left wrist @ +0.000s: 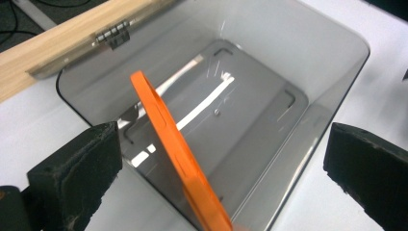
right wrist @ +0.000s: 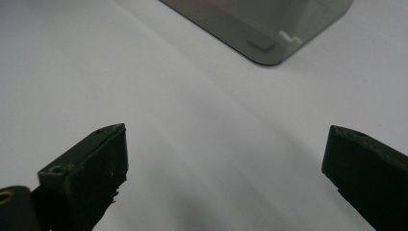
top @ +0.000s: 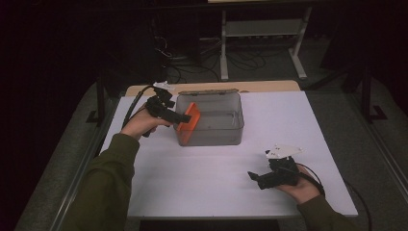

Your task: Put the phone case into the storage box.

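Observation:
A flat orange slab (top: pixel 188 119) leans tilted inside a grey see-through box (top: pixel 226 137), its lower end down by the box's left wall. In the left gripper view the orange slab (left wrist: pixel 168 139) stands on edge between the two wide-apart jaws, and neither pad touches it. My left gripper (top: pixel 183 117) hangs open at the box's left rim, pointing into the box (left wrist: pixel 269 43). My right gripper (top: pixel 254 178) rests low over the white table at the front right, open, with nothing between its jaws (right wrist: pixel 226 144).
The white table (top: pixel 216 187) stretches bare between the box and my right hand. A wooden strip (left wrist: pixel 72 38) with a metal hinge (left wrist: pixel 113 34) runs along the box's far side. Beyond the table's far edge are a metal frame (top: pixel 262 29) and cables on the floor.

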Motion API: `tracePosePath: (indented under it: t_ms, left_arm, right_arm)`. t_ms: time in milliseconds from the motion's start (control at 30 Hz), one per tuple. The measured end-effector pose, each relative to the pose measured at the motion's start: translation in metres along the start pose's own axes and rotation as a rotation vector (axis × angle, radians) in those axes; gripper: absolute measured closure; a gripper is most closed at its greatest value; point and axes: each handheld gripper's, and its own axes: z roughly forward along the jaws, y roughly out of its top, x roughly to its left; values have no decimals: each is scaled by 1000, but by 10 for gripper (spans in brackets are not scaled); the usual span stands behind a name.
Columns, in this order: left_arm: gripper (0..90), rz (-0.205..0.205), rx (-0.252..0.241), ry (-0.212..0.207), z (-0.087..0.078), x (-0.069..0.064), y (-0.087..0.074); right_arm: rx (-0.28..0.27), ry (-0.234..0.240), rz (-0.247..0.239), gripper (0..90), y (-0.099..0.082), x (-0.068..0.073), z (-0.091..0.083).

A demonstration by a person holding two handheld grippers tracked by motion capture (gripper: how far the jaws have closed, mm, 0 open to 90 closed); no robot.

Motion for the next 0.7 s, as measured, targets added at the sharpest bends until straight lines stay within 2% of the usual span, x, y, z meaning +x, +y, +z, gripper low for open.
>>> tracePosePath:
  t_ms: [367,700]
  left_arm:
    - [0,31,-34,-17,-12,-7,-22]
    - [0,69,-69,-11,-21,-19,-45]
  right_arm:
    - [5,0,-3,17,0,0,1]
    - [9,-2,-5,17,0,0,1]
